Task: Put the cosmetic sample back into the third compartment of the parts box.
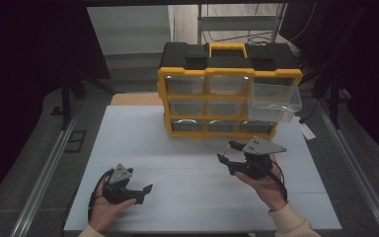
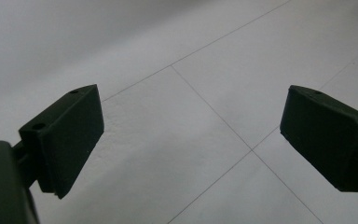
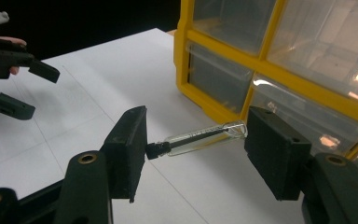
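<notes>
In the high view a white table [image 1: 177, 197] carries a yellow-and-black drawer cabinet [image 1: 227, 89] at its far side; the cabinet's top right drawer [image 1: 275, 101] is pulled out and hangs forward, clear and seemingly empty; the left gripper [image 1: 145, 192] sits low over the near left of the table in the person's left hand [image 1: 106, 210], jaws apart; the right gripper [image 1: 225, 152] is held higher in the right hand [image 1: 264, 185], just before the cabinet's bottom row, jaws also apart, though the vial is too small to make out here.

In the left gripper view the two black jaws stand wide apart with nothing between them; below lies bare table [image 2: 177, 140], crossed by thin seam lines.

In the right gripper view the right gripper [image 3: 196, 140] holds a small glass vial [image 3: 205, 136] lengthwise between its jaws, the black cap against the left pad and the round glass end against the right pad; the jaws are fairly wide, closed just to the vial's length; the cabinet [image 3: 261, 70] stands right behind; the left gripper [image 3: 35, 88] shows at far left, open.
</notes>
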A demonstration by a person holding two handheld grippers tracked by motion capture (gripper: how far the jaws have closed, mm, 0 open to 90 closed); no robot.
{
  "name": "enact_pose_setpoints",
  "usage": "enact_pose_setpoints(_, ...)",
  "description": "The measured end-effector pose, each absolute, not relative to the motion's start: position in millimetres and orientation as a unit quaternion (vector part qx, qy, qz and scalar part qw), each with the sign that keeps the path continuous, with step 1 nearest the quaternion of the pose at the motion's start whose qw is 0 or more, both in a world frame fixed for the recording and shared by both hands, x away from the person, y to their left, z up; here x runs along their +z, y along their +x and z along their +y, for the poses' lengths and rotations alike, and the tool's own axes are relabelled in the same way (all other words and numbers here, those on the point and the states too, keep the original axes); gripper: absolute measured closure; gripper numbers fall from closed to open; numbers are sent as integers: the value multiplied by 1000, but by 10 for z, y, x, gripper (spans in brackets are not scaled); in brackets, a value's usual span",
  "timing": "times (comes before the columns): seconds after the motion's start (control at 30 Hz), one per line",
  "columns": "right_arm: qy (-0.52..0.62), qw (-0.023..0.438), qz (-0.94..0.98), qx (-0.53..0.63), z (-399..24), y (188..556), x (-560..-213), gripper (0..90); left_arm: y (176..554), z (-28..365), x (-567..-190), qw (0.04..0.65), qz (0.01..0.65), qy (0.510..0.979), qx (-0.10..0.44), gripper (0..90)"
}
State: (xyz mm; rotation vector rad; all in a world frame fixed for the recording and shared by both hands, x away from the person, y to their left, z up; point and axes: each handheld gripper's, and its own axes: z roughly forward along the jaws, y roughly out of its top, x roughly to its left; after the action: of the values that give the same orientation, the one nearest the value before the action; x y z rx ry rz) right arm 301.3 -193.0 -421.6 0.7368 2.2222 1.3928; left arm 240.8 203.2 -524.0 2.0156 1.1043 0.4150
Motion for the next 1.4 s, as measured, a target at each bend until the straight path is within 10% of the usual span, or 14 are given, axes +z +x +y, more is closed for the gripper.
enact_pose_setpoints(1.4,259,232,775,528,-1935,2942,-3794,405,2403,2051,-5220,396,436,791,165,68)
